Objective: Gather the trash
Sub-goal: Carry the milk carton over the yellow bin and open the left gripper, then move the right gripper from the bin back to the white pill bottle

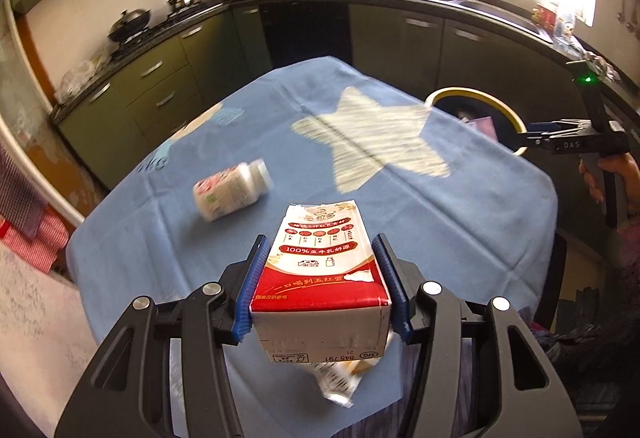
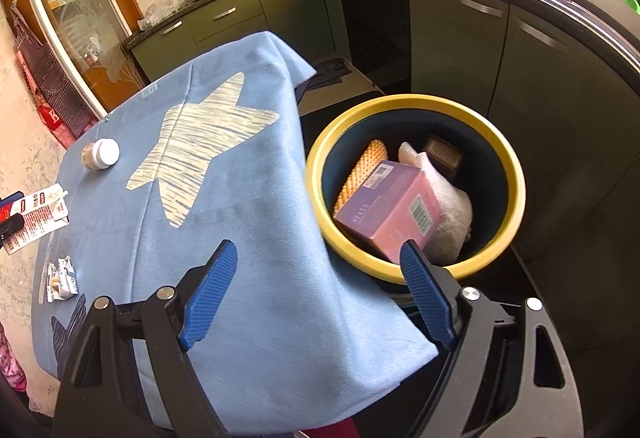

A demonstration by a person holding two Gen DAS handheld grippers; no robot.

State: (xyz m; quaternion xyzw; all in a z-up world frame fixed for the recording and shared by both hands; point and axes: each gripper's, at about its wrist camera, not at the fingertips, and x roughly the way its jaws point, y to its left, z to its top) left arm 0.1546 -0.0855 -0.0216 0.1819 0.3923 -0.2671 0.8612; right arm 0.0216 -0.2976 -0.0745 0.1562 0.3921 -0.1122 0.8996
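Note:
My left gripper (image 1: 320, 238) is shut on a red and white milk carton (image 1: 320, 278), its blue pads pressing both sides, and holds it above the blue star tablecloth (image 1: 460, 206). The right wrist view has the same carton (image 2: 38, 218) at the left edge. A white bottle (image 1: 230, 190) (image 2: 100, 154) lies on its side on the cloth. A crumpled wrapper (image 1: 336, 382) (image 2: 60, 278) lies near the table's front edge. My right gripper (image 2: 318, 248) (image 1: 536, 132) stands open and empty over the table's corner, beside the yellow-rimmed bin (image 2: 416, 106) (image 1: 472, 94).
The bin holds a pink box (image 2: 392, 210), a white cloth (image 2: 448, 206), an orange ridged piece (image 2: 360, 174) and a brown item (image 2: 444, 154). Green cabinets (image 2: 448, 38) and a dark counter ring the table. A person's hand (image 1: 612, 174) holds the right gripper.

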